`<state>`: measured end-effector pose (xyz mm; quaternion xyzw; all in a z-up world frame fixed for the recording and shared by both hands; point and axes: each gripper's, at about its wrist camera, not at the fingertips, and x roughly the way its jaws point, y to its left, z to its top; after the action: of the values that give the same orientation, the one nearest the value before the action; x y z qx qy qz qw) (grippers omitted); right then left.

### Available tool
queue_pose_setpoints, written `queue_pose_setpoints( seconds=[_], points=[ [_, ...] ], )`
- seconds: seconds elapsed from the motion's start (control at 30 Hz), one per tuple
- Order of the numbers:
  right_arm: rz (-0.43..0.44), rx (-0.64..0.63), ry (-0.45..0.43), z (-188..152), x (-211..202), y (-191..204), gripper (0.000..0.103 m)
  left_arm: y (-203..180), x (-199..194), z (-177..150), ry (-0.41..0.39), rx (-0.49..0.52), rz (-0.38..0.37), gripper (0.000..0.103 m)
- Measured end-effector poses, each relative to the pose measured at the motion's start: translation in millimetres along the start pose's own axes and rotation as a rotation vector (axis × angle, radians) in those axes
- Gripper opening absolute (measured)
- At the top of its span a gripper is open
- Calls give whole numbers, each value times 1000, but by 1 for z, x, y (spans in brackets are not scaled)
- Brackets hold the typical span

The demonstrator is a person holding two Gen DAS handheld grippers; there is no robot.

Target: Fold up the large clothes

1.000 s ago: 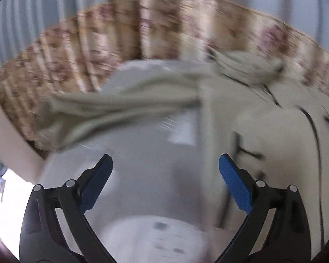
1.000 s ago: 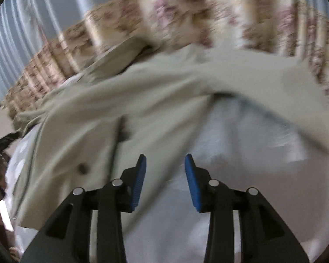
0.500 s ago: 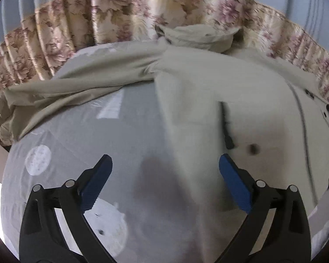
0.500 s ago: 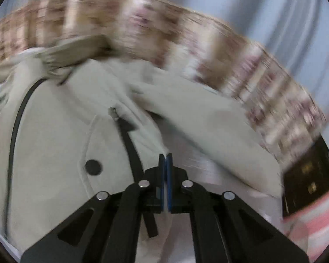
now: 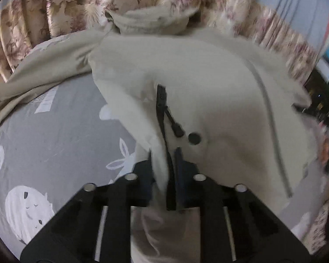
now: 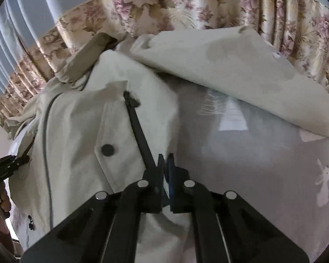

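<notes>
Item: beige jacket [image 5: 219, 100], large, lying spread on a bed covered by a grey sheet [image 5: 54, 144] printed with white rabbits and round faces. Hood bunched at the far end against a floral curtain [image 5: 33, 22]; one sleeve [image 5: 33, 81] stretched flat across the sheet in the left wrist view, the other sleeve [image 6: 230, 70] lying angled over the sheet in the right wrist view.

Fittings: a black pocket zipper [image 5: 162, 109] with dangling pull, a dark snap button [image 5: 194, 138] just beside it; a second pocket zipper [image 6: 138, 131] and snap [image 6: 107, 149] in the right wrist view.

Left claw [image 5: 164, 166]: clamped on a raised fold of the jacket at the pocket zipper's lower end, cloth bunched between the blue pads.

Right claw [image 6: 165, 171]: fingers nearly together, pinching the jacket's edge at the foot of its pocket zipper.
</notes>
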<state>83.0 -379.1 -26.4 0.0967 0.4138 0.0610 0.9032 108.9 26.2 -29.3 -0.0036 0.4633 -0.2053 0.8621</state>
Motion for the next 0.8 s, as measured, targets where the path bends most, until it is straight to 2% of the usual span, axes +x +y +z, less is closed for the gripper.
queue_pose_setpoints(
  seconds=[0.13,0.2,0.27,0.33,0.37,0.4,0.43,0.47,0.5,0.53,0.57,0.6,0.7,0.8],
  points=[
    [66,-59,-51,-7,-54,23,1,15,-63,-5,-89,-43,-20,8],
    [78,-90,-43,-12,-74,36,1,24,-88,-15,-93,-62,-18,8],
    [2,-120,16,-24,-68,39,1,35,-89,-31,-36,-80,-3,10],
    [-22,-87,114,-38,-46,26,2,45,-69,-44,28,-105,0,16],
    [-54,-85,145,-42,-37,22,7,48,-61,-49,48,-108,24,23],
    [-74,-87,154,-42,-34,19,9,51,-51,-54,69,-99,84,34],
    [-88,-83,150,-41,-36,16,9,53,-51,-56,70,-96,110,42],
    [-86,-60,123,-37,-44,10,20,56,-56,-56,49,-101,142,61],
    [-89,-38,78,-29,-54,5,43,60,-63,-55,22,-105,175,80],
    [-109,-37,38,-24,-61,2,52,63,-70,-53,-8,-106,199,86],
    [-156,-65,-24,-10,-70,3,55,66,-73,-51,-29,-106,213,92],
    [-170,-82,-47,-1,-71,6,55,73,-80,-43,-57,-114,223,94],
    [-119,-100,-83,35,-51,14,55,91,-82,-21,-113,-127,243,96],
    [-139,-158,-89,59,-21,29,55,119,-68,6,-138,-150,316,97]
  ],
)
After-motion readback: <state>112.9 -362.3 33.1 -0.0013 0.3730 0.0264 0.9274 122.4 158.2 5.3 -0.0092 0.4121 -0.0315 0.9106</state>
